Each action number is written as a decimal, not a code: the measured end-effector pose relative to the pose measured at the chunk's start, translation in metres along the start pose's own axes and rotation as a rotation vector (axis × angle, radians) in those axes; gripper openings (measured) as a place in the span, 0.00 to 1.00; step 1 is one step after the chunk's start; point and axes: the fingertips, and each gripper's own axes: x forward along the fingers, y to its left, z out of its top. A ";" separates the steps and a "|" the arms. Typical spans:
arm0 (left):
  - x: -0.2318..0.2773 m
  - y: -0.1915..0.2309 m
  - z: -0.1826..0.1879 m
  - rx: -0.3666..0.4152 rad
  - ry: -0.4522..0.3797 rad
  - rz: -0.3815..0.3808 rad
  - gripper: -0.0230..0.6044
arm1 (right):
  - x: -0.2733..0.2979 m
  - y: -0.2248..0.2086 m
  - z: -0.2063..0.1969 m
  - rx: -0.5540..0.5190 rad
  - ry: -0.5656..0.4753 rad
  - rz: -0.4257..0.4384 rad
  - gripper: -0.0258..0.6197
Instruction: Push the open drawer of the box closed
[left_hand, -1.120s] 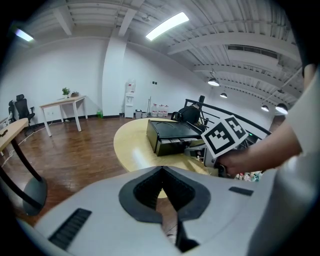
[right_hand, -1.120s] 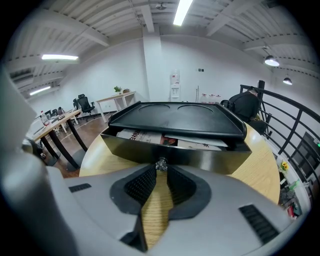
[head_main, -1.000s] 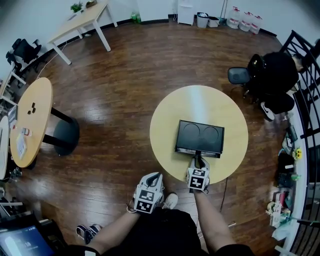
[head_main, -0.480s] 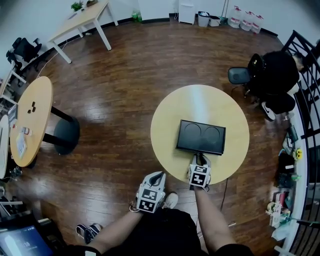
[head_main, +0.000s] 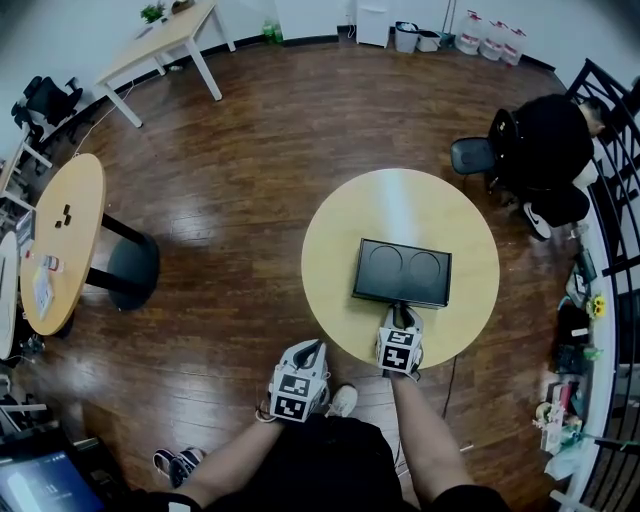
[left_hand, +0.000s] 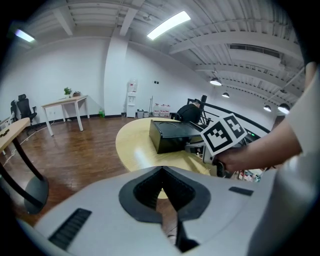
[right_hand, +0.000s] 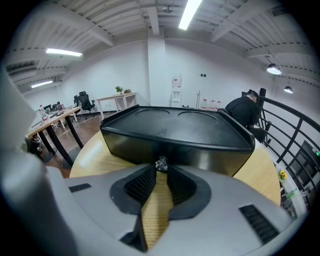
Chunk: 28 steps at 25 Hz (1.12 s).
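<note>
A black box (head_main: 402, 272) with two round hollows in its lid stands on the round yellow table (head_main: 400, 205). Its drawer front looks flush with the box. In the right gripper view a small silver knob (right_hand: 161, 163) on the drawer front (right_hand: 175, 150) sits at my jaw tips. My right gripper (head_main: 400, 311) (right_hand: 161, 168) is against that front, shut on the knob. My left gripper (head_main: 313, 347) (left_hand: 161, 170) hangs off the table's near edge, shut and holding nothing. From there the box (left_hand: 172, 136) shows to the right.
A person in black sits on a chair (head_main: 545, 150) beyond the table at the far right, beside a black railing (head_main: 610, 200). Another round table (head_main: 60, 240) stands at the left and a white desk (head_main: 165, 40) at the back. Wooden floor surrounds the table.
The drawer front, which stuck out a little from the box's near side, has gone in. My right gripper has moved slightly forward with it. The left gripper has barely shifted.
</note>
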 end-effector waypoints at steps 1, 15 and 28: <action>-0.001 0.004 -0.001 -0.002 0.003 0.007 0.04 | 0.000 0.001 0.000 -0.004 0.001 -0.001 0.15; -0.005 0.003 -0.016 0.027 0.024 -0.013 0.04 | -0.016 0.015 0.003 0.022 -0.033 -0.028 0.15; -0.037 -0.053 -0.037 0.059 0.016 -0.035 0.04 | -0.127 0.017 -0.020 0.032 -0.161 0.021 0.14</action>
